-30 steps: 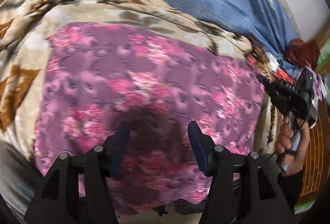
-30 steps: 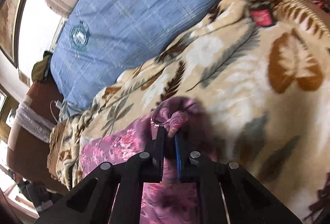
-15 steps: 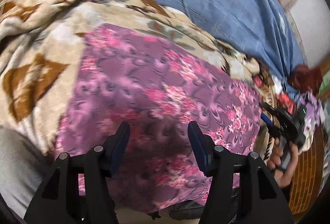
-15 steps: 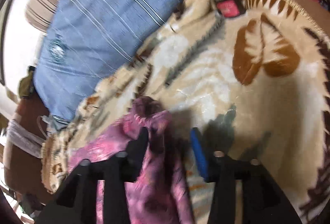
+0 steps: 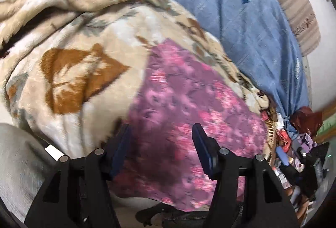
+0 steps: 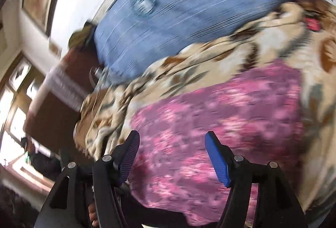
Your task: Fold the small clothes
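Blurring pink floral cloth [image 6: 220,123] beneath spread jaws

Garment [image 5: 189,106] is lying flat on the blanket [image 5: 73,64], which is covering the bed. Pillow [image 5: 241,18] is sitting behind the blanket, against the far end. Left claw [image 5: 160,150] is hanging over the garment's near edge, jaws apart; right claw [image 6: 172,156] is doing the same in its own view. Clutter pile [image 5: 294,144] is sitting right of the garment, past the blanket edge.
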Available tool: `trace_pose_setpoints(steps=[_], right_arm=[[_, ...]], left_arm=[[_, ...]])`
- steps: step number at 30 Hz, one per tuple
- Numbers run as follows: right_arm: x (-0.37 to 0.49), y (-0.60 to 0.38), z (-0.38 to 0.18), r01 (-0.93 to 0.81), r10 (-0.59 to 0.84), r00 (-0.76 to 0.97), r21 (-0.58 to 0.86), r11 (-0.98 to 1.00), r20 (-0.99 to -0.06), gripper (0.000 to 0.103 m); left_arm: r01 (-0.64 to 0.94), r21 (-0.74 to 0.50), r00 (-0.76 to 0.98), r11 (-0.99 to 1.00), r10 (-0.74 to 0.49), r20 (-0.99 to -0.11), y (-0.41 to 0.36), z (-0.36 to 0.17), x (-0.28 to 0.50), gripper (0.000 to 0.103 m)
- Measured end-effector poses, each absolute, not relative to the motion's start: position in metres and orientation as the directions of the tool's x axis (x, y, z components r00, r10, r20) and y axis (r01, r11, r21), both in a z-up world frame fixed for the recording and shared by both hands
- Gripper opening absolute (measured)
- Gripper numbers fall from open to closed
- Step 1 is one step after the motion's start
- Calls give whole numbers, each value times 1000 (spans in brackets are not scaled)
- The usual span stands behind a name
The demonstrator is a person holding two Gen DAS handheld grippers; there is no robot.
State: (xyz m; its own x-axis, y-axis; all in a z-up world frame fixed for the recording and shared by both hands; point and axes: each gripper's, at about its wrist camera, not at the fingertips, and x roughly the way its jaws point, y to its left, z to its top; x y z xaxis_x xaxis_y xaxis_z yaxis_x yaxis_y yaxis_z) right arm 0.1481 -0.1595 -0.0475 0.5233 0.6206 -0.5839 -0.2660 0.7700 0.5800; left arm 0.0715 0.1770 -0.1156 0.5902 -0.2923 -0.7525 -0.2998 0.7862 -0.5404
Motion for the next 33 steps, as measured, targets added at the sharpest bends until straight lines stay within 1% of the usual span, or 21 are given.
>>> trace_pose_setpoints(steps=[2, 4, 6, 9, 11, 17, 22, 23, 24, 25, 28, 31, 33], right_arm=[[154, -131, -49, -293, 629, 485, 565, 771, -607, 68], [157, -110, -52, -315, 637, 454, 557, 769, -623, 68], [161, -89, -56, -323, 625, 436, 536, 780, -647, 68], [166, -72, -61, -331, 622, 418, 526, 783, -663, 68], [170, -61, -65, -335, 619, 402, 521, 785, -675, 68], [184, -28, -74, -360, 612, 344, 502, 786, -712, 68], [199, 4, -84, -419, 618, 238, 495, 762, -750, 68], [203, 10, -86, -425, 626, 207, 508, 750, -752, 68], [209, 18, -90, -429, 638, 163, 529, 732, -752, 68], [213, 25, -91, -432, 640, 138, 536, 726, -756, 68], [227, 47, -100, -452, 620, 52, 536, 713, -783, 68], [237, 66, -106, -469, 589, 2, 519, 715, -808, 68], [242, 75, -107, -471, 573, -9, 509, 720, -819, 68]], left_arm=[[-338, -542, 591, 770, -275, -759, 192, -128, 70, 59], [-340, -561, 592, 755, -291, -751, 199, -138, 68, 59], [-321, -587, 587, 743, -330, -739, 200, -149, 69, 59], [-306, -581, 561, 754, -351, -750, 196, -158, 73, 59], [-293, -602, 543, 743, -389, -744, 193, -166, 74, 59], [-218, -629, 523, 746, -455, -721, 176, -167, 69, 59], [-212, -599, 521, 772, -429, -738, 169, -167, 72, 58], [-208, -587, 523, 783, -418, -743, 167, -166, 72, 56], [-201, -569, 527, 797, -402, -749, 165, -165, 72, 30], [-191, -549, 521, 814, -390, -759, 161, -165, 74, 10], [-154, -524, 548, 838, -369, -751, 158, -156, 70, 9], [-58, -489, 636, 870, -345, -690, 147, -130, 57, 9], [-23, -450, 659, 893, -325, -678, 138, -122, 54, 9]])
